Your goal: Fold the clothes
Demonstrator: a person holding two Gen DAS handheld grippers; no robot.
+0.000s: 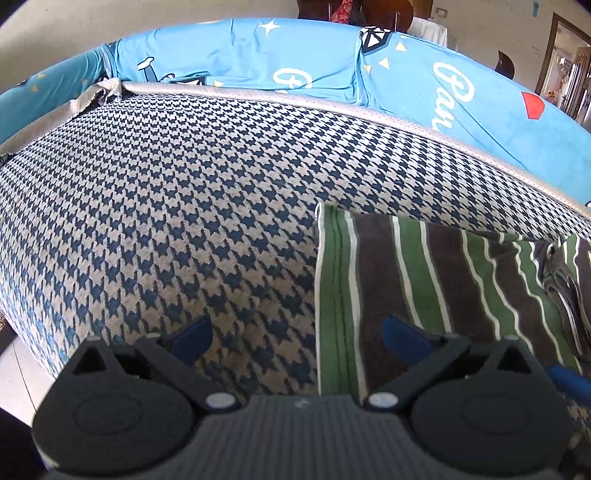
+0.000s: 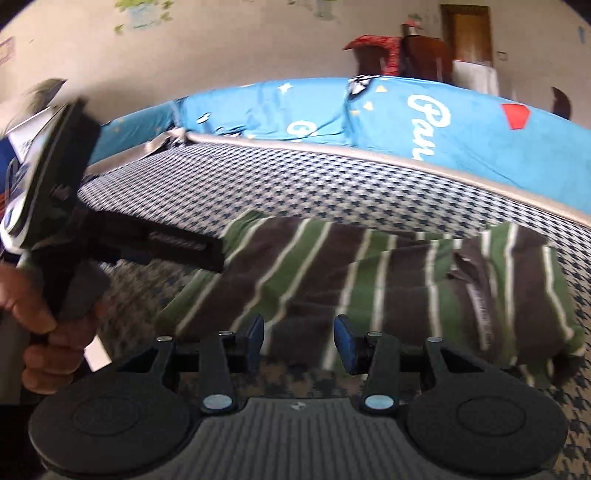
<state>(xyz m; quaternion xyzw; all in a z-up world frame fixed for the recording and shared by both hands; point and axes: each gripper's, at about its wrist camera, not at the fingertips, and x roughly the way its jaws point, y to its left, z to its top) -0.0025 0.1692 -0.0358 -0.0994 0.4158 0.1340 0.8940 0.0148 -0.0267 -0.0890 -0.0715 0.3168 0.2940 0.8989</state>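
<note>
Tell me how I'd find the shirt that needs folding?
Look at the big sofa seat with the blue-and-cream houndstooth cover, in front of the bright blue cushions. The shirt lies on that seat. It is the only thing with green, brown and thin white stripes.

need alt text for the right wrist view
A green, brown and white striped garment lies partly folded on a houndstooth cushion, just ahead of the open right gripper. At left, a hand holds the left gripper at the garment's edge.

A houndstooth cushion meets blue printed sofa covers, with pale walls and a wooden door behind.
</note>
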